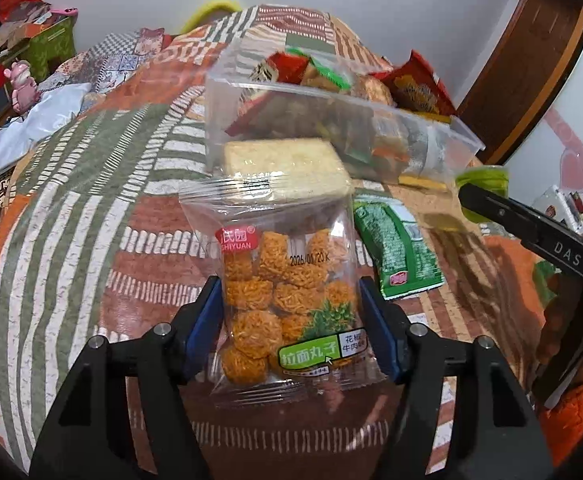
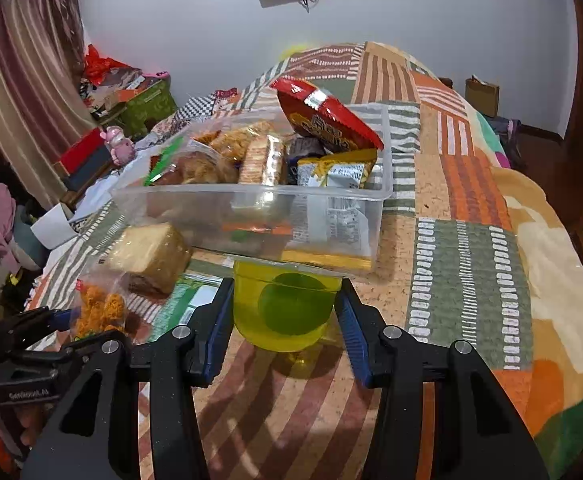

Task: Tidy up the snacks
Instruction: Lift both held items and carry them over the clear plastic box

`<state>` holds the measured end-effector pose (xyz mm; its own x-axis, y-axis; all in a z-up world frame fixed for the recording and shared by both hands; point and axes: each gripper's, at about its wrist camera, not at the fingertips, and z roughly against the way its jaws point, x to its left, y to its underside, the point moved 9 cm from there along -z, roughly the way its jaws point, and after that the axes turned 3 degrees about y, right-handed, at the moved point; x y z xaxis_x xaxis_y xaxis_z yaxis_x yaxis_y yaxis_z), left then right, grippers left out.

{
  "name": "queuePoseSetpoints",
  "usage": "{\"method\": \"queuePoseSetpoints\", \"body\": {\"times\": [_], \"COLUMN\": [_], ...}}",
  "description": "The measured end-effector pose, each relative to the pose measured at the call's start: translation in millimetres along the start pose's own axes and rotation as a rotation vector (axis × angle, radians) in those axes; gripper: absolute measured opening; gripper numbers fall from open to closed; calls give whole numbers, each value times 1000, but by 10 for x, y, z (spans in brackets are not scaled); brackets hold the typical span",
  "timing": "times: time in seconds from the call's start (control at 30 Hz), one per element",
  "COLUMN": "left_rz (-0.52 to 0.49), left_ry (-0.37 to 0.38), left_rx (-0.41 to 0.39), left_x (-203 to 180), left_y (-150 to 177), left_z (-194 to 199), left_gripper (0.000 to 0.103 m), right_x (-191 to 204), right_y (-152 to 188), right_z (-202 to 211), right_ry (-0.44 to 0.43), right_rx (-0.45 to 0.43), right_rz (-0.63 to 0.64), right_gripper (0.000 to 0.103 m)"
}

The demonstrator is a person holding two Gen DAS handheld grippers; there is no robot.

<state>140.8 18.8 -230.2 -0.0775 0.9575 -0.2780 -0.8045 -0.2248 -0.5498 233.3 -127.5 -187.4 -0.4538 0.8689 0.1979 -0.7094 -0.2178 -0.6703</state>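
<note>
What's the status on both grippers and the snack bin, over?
Left gripper shut on noodle-ball packet. Right gripper shut on yellow-green jelly cup. Clear bin ahead, crowded with snacks.

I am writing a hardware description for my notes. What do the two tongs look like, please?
Both the left tongs and the right tongs have black angular frames with silver screw heads and blue ribbed fingers. White letters "DAS" mark the right one's side. An orange sleeve shows behind it. No cables visible.

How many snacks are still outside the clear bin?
4 visible: the noodle-ball bag in the left hand-held gripper, the jelly cup in the right hand-held gripper, the cracker pack and the green packet on the blanket. The bin may hide more.
</note>
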Motion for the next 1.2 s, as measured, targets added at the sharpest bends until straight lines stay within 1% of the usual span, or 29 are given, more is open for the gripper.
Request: {"method": "queuePoseSetpoints", "body": {"times": [0.13, 0.3, 0.47, 0.6, 0.73, 0.87, 0.97, 1.2], "left_rz": [-11, -27, -47, -48, -53, -56, -63, -66], "left_ry": [-17, -6, 1, 11, 4, -3, -16, -29], "left_rx": [-47, -111, -170, -202, -232, -238, -228, -162], "left_x": [27, 4, -35, -55, -46, -31, -3, 76], "left_y": [-119, -356, -651, -917, -1200, -1431, -1583, -1666], "left_z": [154, 336, 466, 491, 458, 343, 197, -211], "left_gripper": [63, 63, 63, 63, 63, 63, 63, 63], "right_x": [34, 87, 110, 118, 136, 153, 173, 182], "right_y": [-93, -231, -342, -466, -590, -716, -801, -823], "right_z": [83, 159, 151, 117, 80, 8, -93, -405], "right_ry": [-6, -12, -16, -17, -20, -16, -16, -9], "right_rx": [-30, -72, -95, -110, -126, -136, -134, -84], "right_rz": [7, 15, 18, 17, 18, 28, 36, 52], "right_gripper": [46, 46, 46, 46, 46, 46, 46, 46]}}
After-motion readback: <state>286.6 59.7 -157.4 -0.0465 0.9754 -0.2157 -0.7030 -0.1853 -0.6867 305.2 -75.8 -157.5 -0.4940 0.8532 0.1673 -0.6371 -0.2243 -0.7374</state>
